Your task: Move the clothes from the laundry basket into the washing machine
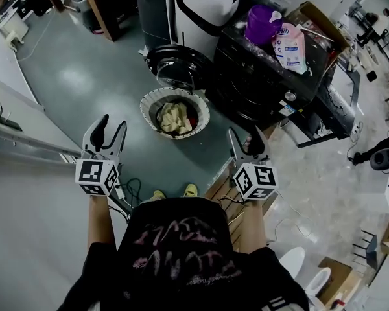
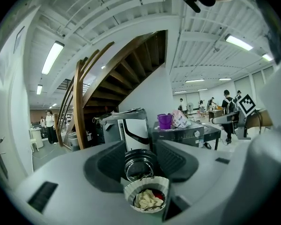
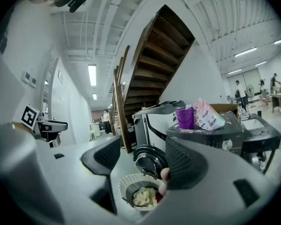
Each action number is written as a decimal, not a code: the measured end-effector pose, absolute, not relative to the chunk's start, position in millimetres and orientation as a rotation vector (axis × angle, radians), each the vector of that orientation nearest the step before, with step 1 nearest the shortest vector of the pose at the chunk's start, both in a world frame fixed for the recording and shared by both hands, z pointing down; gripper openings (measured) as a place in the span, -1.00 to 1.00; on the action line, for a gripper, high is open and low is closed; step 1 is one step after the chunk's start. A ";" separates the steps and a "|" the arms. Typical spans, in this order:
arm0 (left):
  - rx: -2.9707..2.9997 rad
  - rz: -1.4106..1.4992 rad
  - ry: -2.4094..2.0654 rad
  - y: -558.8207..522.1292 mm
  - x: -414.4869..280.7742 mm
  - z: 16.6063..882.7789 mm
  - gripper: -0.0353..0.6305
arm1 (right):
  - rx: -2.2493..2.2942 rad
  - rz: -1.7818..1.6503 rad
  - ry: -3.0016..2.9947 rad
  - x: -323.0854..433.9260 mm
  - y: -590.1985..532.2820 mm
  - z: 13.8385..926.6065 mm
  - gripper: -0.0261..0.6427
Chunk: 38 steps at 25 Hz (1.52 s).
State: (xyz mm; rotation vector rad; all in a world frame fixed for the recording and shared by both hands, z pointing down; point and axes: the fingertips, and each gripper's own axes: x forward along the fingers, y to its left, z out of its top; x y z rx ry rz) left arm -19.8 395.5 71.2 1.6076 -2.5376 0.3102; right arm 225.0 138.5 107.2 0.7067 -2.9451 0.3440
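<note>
A round white laundry basket (image 1: 149, 102) stands on the grey-green floor with a pale yellow cloth (image 1: 174, 117) and something red inside. Just beyond it the round door (image 1: 175, 67) of the dark washing machine (image 1: 266, 76) hangs open. My left gripper (image 1: 109, 129) and right gripper (image 1: 246, 138) are held side by side in front of the person, short of the basket, both open and empty. The left gripper view shows the basket (image 2: 131, 191) and door (image 2: 139, 163) low between the jaws of the left gripper (image 2: 141, 165). The right gripper (image 3: 143, 163) frames the basket (image 3: 126, 186) the same way.
A purple tub (image 1: 262, 23) and a pink bag (image 1: 290, 47) sit on top of the washing machine. A white appliance (image 1: 204, 8) stands behind it, with a wooden staircase (image 2: 91, 97) to the left. Cables (image 1: 133, 190) and a wooden pallet (image 1: 223, 193) lie near the person's feet.
</note>
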 end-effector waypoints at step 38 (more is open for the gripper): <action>1.870 0.402 -2.000 226.0 -276.1 198.1 -0.26 | 0.836 0.493 -2.622 -18.6 50.8 187.3 -0.02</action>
